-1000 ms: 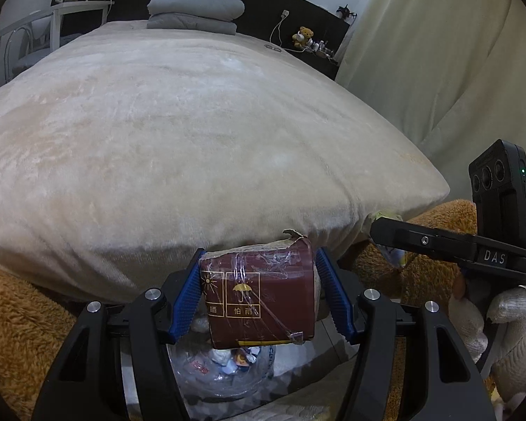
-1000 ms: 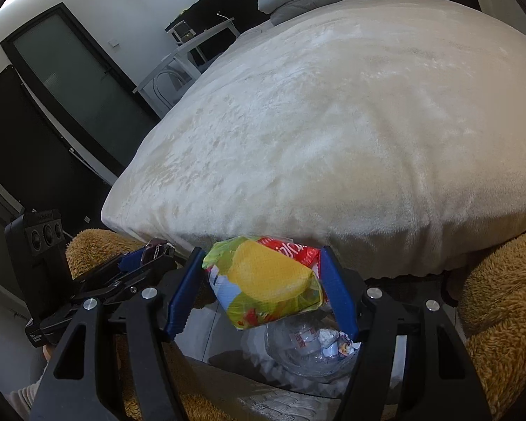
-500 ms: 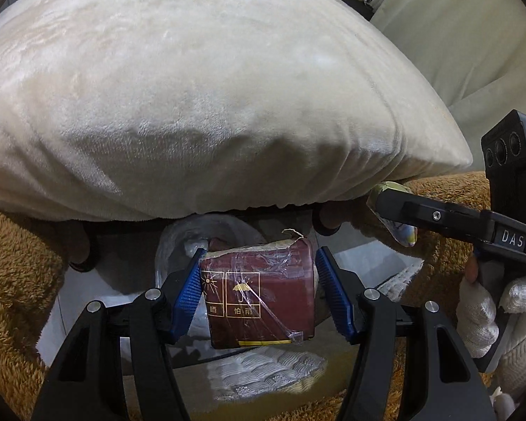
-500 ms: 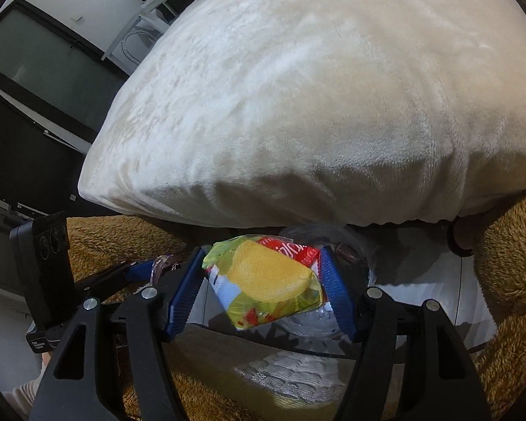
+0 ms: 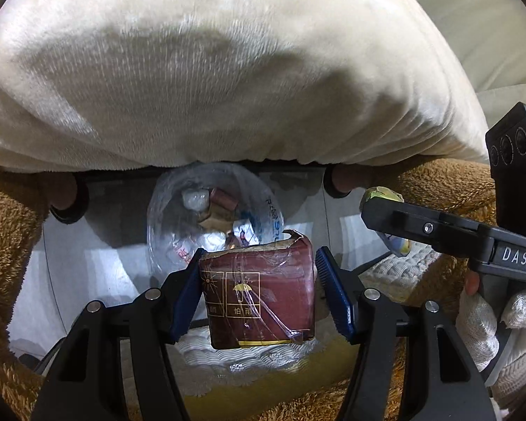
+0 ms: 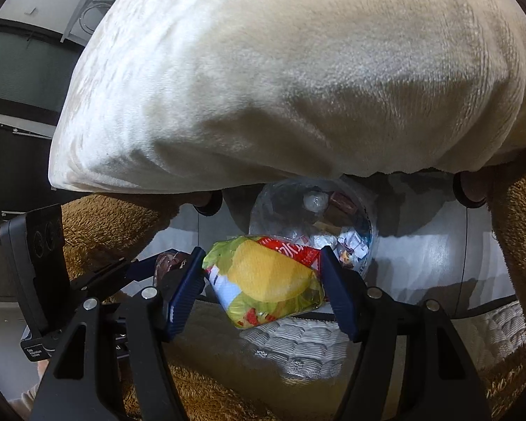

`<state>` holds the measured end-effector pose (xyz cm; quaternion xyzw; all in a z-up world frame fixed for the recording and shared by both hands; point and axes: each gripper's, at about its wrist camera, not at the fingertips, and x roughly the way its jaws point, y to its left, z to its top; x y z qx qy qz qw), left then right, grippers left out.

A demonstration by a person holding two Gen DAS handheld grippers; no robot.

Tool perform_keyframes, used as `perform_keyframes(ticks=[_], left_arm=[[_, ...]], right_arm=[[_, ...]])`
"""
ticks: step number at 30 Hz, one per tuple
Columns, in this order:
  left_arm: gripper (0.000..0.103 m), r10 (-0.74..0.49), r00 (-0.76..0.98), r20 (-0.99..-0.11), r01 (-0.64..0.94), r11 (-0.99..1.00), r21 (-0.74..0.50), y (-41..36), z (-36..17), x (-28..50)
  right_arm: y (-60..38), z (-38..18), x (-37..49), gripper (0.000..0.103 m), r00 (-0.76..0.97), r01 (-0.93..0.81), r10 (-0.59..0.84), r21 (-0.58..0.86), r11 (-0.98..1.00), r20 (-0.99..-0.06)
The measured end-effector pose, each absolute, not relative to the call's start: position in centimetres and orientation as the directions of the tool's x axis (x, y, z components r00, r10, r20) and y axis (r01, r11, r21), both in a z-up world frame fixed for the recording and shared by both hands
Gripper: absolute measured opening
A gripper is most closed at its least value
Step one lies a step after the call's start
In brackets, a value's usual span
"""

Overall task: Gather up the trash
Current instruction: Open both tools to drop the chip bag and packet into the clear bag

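Under the big cream blanket (image 5: 228, 70) sits a clear trash bag (image 5: 214, 210). Just above it, the left tool (image 5: 257, 291) squeezes a dark red box (image 5: 259, 298), and the right tool (image 6: 263, 280) squeezes a yellow snack packet (image 6: 266, 277).

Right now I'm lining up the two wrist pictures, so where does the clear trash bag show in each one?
Left wrist view: the clear trash bag sits at centre, just above the dark red box in the left gripper.
Right wrist view: the bag sits right of centre, above the chip packet in the right gripper.
Shared landmark: the cream blanket edge hanging right above the bag.
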<state>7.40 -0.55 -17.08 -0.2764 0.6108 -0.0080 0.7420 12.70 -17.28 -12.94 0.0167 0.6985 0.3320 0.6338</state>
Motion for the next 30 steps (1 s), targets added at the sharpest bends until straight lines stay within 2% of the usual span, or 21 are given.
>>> perform_keyframes(ticks=[15, 17, 18, 19, 22, 30], left_arm=[[0.062, -0.372, 0.162, -0.914, -0.369, 0.836, -0.406, -0.5, -19.2, 7.9], [0.069, -0.370, 0.162, -0.915, -0.378, 0.833, -0.403, -0.3, -19.4, 7.9], [0.078, -0.355, 0.173, -0.919, -0.394, 0.830, -0.394, 0.0, -19.3, 7.8], [0.087, -0.340, 0.183, -0.922, -0.409, 0.827, -0.386, 0.4, -19.2, 7.8], [0.095, -0.336, 0.196, -0.921, -0.450, 0.804, -0.389, 1.3, -19.3, 7.7], [0.096, -0.342, 0.205, -0.917, -0.445, 0.802, -0.398, 1.4, -19.2, 7.4]], right_arm=[[-17.4, -15.3, 13.6, 0.069, -0.264, -0.313, 0.410, 0.479, 0.820, -0.873], [-17.5, -15.4, 13.7, 0.078, -0.264, -0.301, 0.415, 0.483, 0.822, -0.871], [-17.7, -15.5, 13.8, 0.087, -0.257, -0.292, 0.416, 0.481, 0.827, -0.872], [-17.9, -15.5, 13.9, 0.089, -0.247, -0.283, 0.410, 0.470, 0.836, -0.878], [-18.4, -15.3, 14.1, 0.096, -0.222, -0.261, 0.420, 0.469, 0.844, -0.880], [-18.8, -14.6, 14.0, 0.096, -0.159, -0.294, 0.405, 0.434, 0.851, -0.901]])
